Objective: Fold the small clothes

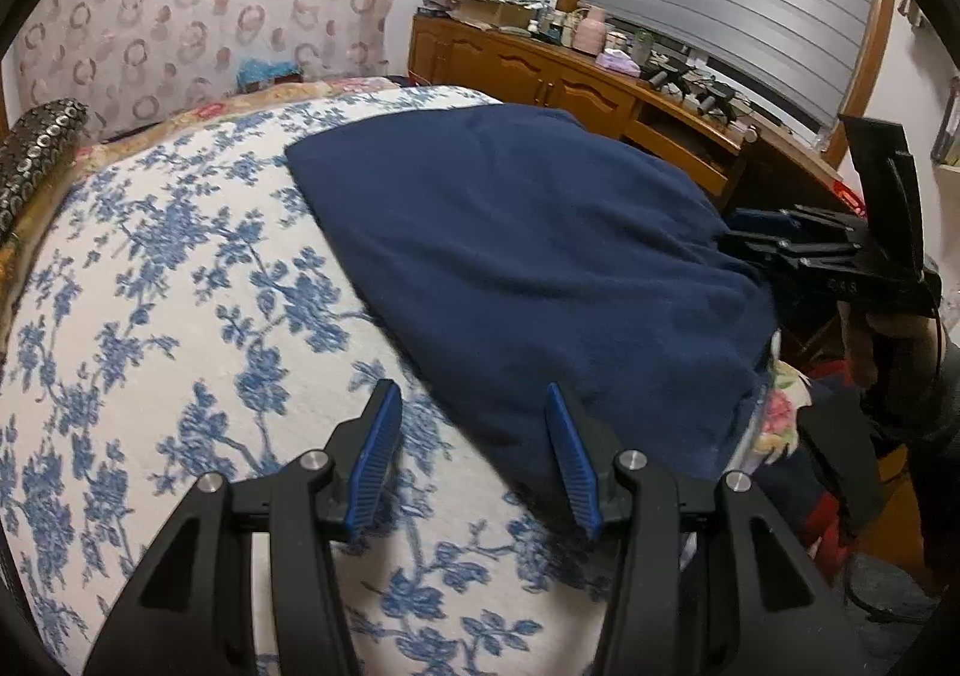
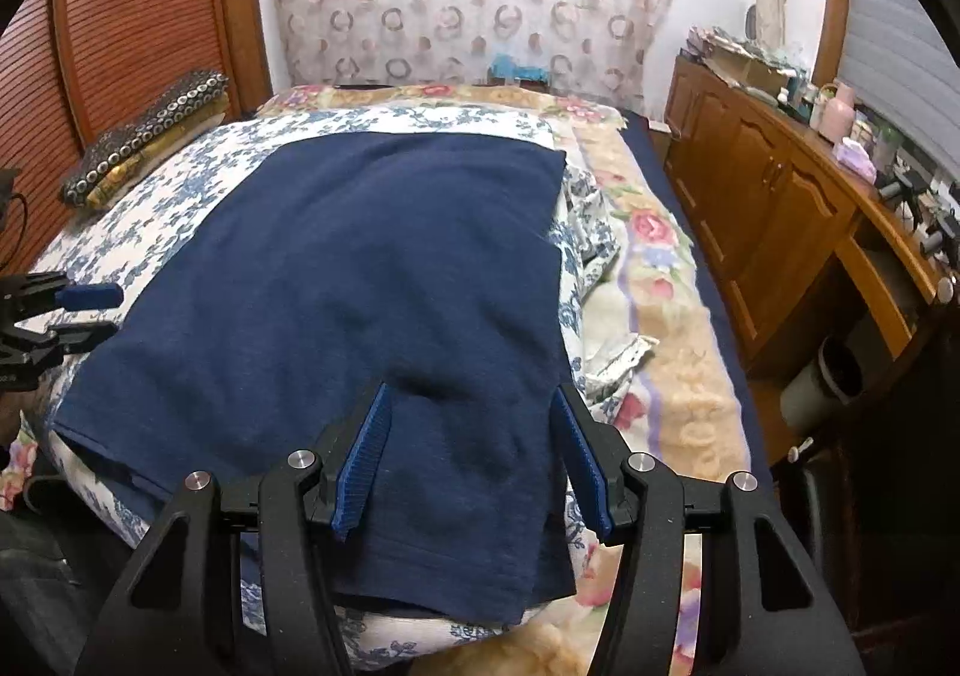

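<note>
Navy garment flat on floral bedspread. Right tool half-open above near hem, gripping nothing. Left tool half-open, empty, at garment's edge.

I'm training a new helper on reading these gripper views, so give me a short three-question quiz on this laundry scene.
1. True or false: the left gripper is shut on the navy garment.
2. Which cover does the navy garment lie on? A. the blue-and-white floral cover B. a plain red cover C. a striped green cover
3. Fill in: in the right wrist view, the right gripper sits over the garment's ____ edge, nearest the camera.

Key
1. False: its jaws stand apart with nothing between them, beside the garment's edge.
2. A
3. near; the jaws stand apart there, astride the cloth.
</note>
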The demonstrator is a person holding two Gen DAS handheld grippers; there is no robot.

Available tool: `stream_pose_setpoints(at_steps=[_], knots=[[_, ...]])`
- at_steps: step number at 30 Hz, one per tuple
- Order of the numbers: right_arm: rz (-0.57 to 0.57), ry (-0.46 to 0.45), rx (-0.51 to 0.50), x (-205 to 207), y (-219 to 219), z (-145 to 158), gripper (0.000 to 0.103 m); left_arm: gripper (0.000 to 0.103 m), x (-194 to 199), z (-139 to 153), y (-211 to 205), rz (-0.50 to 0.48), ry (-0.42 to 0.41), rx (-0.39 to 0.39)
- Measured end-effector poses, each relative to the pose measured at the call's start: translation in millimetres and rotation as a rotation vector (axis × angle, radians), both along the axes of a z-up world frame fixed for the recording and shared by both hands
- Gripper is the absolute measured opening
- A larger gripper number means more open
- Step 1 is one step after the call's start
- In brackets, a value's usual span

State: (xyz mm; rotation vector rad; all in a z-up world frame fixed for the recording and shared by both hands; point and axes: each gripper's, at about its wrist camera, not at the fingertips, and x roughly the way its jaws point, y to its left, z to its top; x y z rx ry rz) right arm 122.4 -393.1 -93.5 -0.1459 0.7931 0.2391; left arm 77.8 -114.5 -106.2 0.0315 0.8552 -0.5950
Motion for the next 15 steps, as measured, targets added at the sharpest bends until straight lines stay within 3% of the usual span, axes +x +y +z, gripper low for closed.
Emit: stream_pose_setpoints(at_steps=[15], knots=[[0.069,-0.038,0.008,-8,31,10,0.057,0.049,-19,-3,-9,-0.085,0.065,-0.022]])
